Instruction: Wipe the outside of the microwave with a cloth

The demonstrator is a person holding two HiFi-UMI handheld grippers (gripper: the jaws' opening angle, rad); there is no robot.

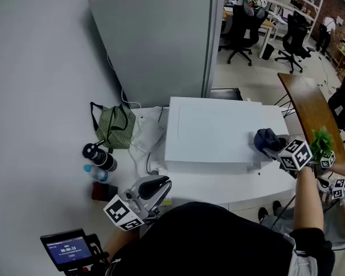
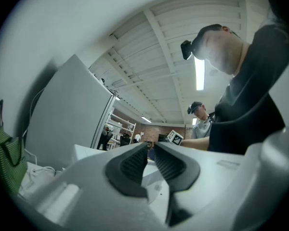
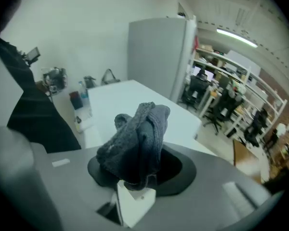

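Observation:
The white microwave (image 1: 210,134) stands on the white table (image 1: 207,188), and I look down on its flat top. A dark blue-grey cloth (image 1: 265,138) rests at the right edge of that top, with my right gripper (image 1: 271,144) shut on it. In the right gripper view the bunched cloth (image 3: 137,141) sticks up between the jaws of the right gripper (image 3: 135,174), and the microwave top (image 3: 135,102) lies behind it. My left gripper (image 1: 154,187) sits low at the table's front left, away from the microwave. Its jaws in the left gripper view (image 2: 150,150) are closed together with nothing between them.
A green striped bag (image 1: 116,126), a black bottle (image 1: 99,156) and a water bottle (image 1: 95,173) stand left of the microwave. A grey cabinet (image 1: 155,39) rises behind. A brown table (image 1: 313,111) and another person's arm (image 1: 339,171) are at the right. A small screen (image 1: 69,249) sits near left.

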